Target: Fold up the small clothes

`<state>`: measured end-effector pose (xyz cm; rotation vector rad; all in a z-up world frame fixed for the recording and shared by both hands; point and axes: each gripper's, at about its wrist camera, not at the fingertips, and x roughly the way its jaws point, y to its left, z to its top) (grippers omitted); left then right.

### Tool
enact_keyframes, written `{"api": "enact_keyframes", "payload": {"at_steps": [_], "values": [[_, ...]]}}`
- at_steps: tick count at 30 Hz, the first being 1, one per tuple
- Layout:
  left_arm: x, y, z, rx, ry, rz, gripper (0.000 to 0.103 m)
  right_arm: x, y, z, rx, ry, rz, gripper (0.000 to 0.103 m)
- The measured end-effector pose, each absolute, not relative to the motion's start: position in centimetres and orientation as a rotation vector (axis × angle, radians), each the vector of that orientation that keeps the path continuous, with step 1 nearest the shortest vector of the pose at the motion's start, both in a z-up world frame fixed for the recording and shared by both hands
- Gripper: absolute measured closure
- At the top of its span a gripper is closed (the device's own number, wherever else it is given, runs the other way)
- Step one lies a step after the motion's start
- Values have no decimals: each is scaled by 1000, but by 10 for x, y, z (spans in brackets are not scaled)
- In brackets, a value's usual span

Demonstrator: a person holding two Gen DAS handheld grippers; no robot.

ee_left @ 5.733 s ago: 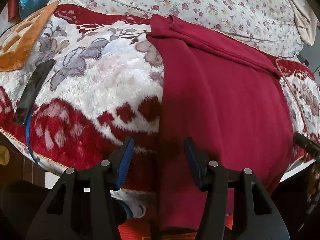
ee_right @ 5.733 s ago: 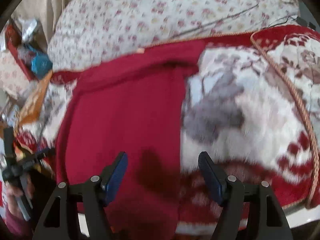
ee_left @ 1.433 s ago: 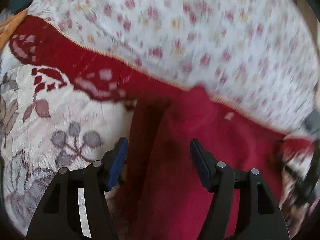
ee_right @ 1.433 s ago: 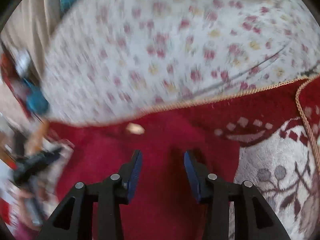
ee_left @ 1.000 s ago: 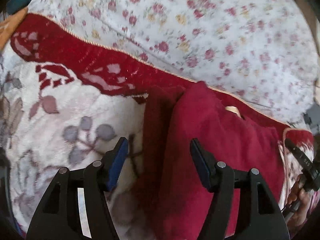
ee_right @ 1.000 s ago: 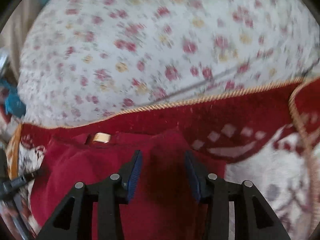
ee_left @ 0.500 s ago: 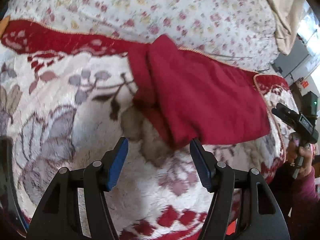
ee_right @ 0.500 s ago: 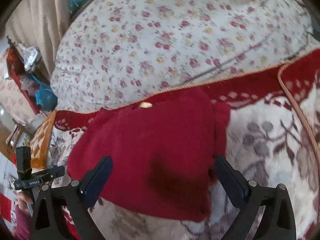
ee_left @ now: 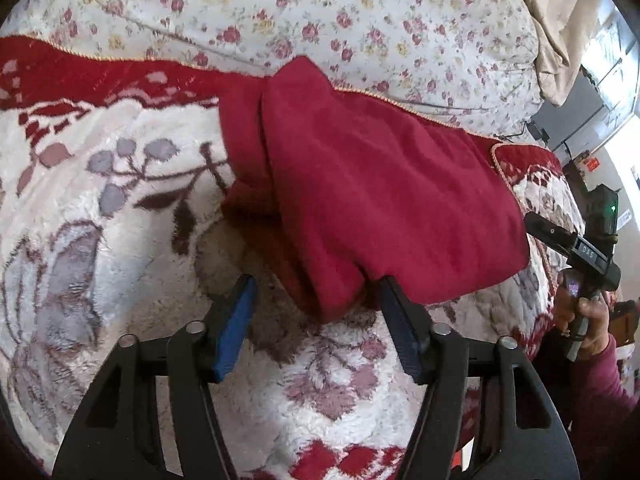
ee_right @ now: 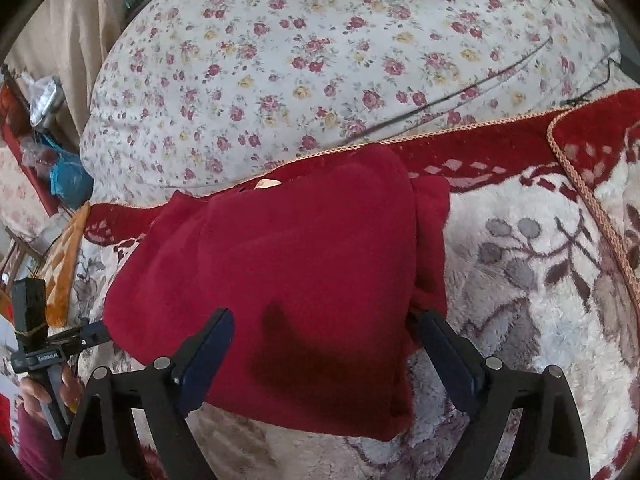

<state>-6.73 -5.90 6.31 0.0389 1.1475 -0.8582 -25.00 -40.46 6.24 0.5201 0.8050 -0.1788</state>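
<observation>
A dark red garment (ee_left: 372, 196) lies folded over into a thick rectangle on a plush red and white blanket (ee_left: 120, 208). It also shows in the right wrist view (ee_right: 288, 272), with a small tan label (ee_right: 267, 184) at its far edge. My left gripper (ee_left: 316, 312) is open and empty, its fingers on either side of the garment's near left corner. My right gripper (ee_right: 324, 344) is open wide and empty, hovering over the garment's near right part. Each gripper shows in the other's view, held in a hand (ee_left: 588, 312).
A floral quilt (ee_left: 320, 20) rises behind the blanket. The blanket's corded edge (ee_right: 580, 184) runs along the right. An orange cushion (ee_right: 64, 264) and blue bag (ee_right: 68, 180) lie at the far left. A dark cable (ee_right: 460, 96) crosses the quilt.
Both grippers carried the garment's near half up over its far half, let go, opened and drew back. The garment now lies folded in half.
</observation>
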Motion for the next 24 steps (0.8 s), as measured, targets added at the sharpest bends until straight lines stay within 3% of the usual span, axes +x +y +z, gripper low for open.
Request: {"api": "enact_keyframes", "payload": {"at_steps": [1,2,5,22,23,24], "values": [[-66,-60,61,34,1165,-870,72,-250,-406,62,523,805,-180,11],[-65,-61,62,55,1160,-848,83,-250,-407,62,527,802,-183,12],[-66,-56,71,69,1137,-842,96,-253,-410,65,535,788,-187,13],[-76,-38,85,73,1094,-813,96,-264,-438,64,580,834,-266,13],[-75,-38,86,68,1092,-815,95,-260,-435,61,549,865,-262,15],[-74,-40,86,72,1091,-808,95,-256,-429,58,511,895,-256,33]]}}
